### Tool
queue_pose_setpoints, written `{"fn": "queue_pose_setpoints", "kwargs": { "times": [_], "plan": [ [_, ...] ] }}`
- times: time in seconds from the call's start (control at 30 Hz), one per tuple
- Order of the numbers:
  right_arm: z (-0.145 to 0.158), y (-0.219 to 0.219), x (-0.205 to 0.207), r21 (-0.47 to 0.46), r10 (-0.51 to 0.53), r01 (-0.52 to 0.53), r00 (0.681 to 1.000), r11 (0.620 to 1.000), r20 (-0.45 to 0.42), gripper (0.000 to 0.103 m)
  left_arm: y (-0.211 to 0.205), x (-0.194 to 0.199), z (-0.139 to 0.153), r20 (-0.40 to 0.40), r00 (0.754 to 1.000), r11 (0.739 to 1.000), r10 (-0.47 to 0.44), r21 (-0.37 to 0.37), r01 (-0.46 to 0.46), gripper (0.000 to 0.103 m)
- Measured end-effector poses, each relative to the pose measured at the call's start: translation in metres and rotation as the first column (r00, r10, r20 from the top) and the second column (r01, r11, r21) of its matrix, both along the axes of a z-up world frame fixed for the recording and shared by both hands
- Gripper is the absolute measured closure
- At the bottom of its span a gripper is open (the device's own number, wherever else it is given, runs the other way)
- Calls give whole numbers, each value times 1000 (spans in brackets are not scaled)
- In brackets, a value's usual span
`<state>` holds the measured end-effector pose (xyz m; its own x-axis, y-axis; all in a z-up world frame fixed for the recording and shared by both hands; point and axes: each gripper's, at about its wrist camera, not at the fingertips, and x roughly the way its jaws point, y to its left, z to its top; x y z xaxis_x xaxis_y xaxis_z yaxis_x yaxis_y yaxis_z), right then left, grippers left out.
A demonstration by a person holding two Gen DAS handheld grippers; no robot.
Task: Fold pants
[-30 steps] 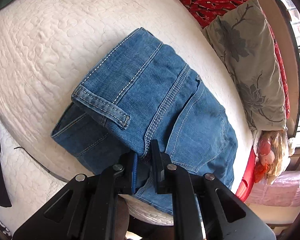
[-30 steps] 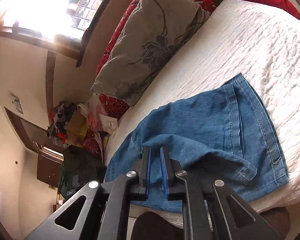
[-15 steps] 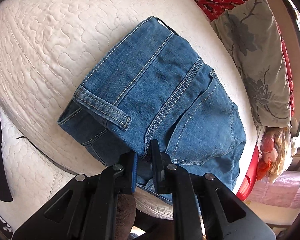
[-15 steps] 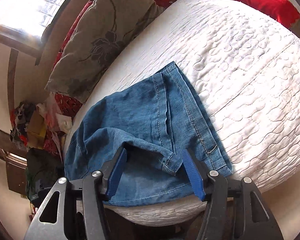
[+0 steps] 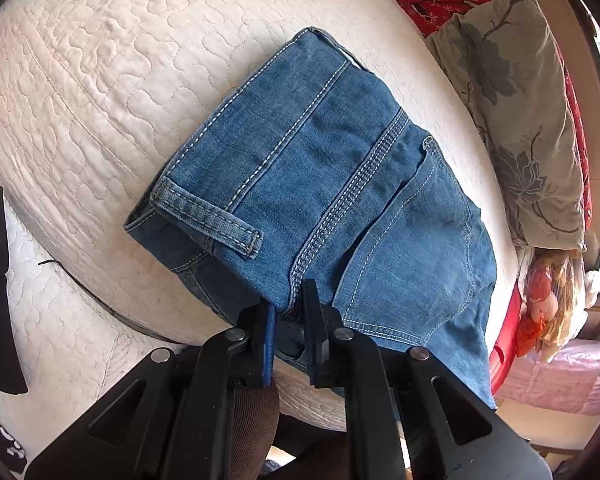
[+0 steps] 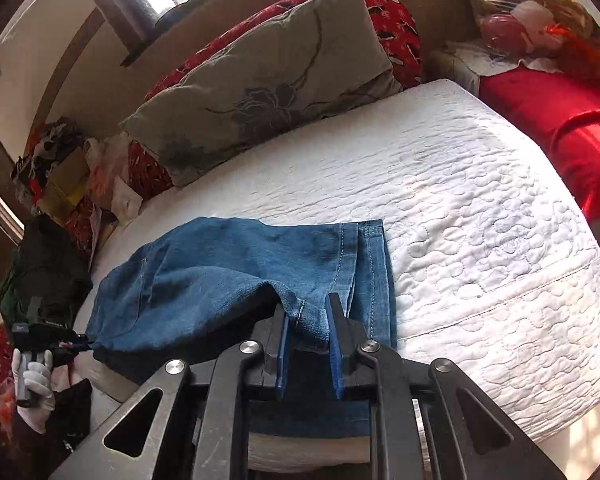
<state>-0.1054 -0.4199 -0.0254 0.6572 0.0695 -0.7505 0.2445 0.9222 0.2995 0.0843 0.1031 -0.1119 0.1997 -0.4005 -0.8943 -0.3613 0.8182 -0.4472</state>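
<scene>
No text, label or number is legible anywhere.

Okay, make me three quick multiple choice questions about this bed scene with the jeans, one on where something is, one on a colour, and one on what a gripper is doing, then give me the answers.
1. Where do the jeans lie?
A. on the white quilted bedcover
B. on the floor
C. on top of the grey floral pillow

2. What colour are the pads on the gripper fingers?
A. red
B. blue
C. yellow

3. What is the left gripper doing?
A. hanging wide open above bare quilt
B. gripping the pillow
C. closed on the near edge of the jeans

Answers: 1 A, the denim rests on the white quilt, apart from the pillow. 2 B, blue strips line the inner faces of the fingers. 3 C, denim sits pinched in the narrow gap between its fingers, while the right gripper likewise has a denim fold between its fingers.
</scene>
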Motion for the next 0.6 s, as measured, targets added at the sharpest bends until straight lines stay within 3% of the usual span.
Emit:
{"fn": "queue_pose_setpoints", "kwargs": {
  "times": [0.03, 0.1, 0.17, 0.27, 0.3, 0.37, 0.4, 0.43, 0.6],
  "plan": [
    [-11, 5, -6, -63, 23, -26, 998, 998, -50, 79, 0, -1, -5, -9, 1000, 1000, -5, 7, 5, 93],
    [-46, 6, -18, -116, 6, -29, 980, 993, -199, 77, 3, -2, -17, -46, 999, 1000, -5, 3, 5, 93],
    [-72, -5, -34, -80, -63, 41, 955, 996, -289, 77, 8, -3, -26, -74, 997, 1000, 8, -26, -10, 93],
    [-71, -31, -64, 107, -197, 229, 949, 968, -246, 76, 9, -3, -23, -63, 998, 999, -1, -33, -1, 93],
    [-67, -37, -73, 223, -227, 270, 953, 937, -202, 75, 8, -2, -21, -59, 998, 1000, -9, -24, 7, 93],
    [-63, -42, -81, 456, -251, 283, 959, 844, -131, 56, 4, -1, -18, -52, 998, 1000, -21, 0, 21, 93],
    [-65, -41, -81, 530, -263, 284, 958, 799, -116, 50, 3, -1, -18, -52, 998, 1000, -22, 8, 22, 93],
    [-68, -38, -79, 577, -274, 290, 955, 763, -118, 45, 2, -2, -19, -53, 998, 1000, -22, 10, 23, 93],
    [-100, -32, -52, 694, -351, 369, 920, 619, -176, 45, 5, -1, -20, -63, 998, 1000, -14, -17, 13, 93]
  ]
}}
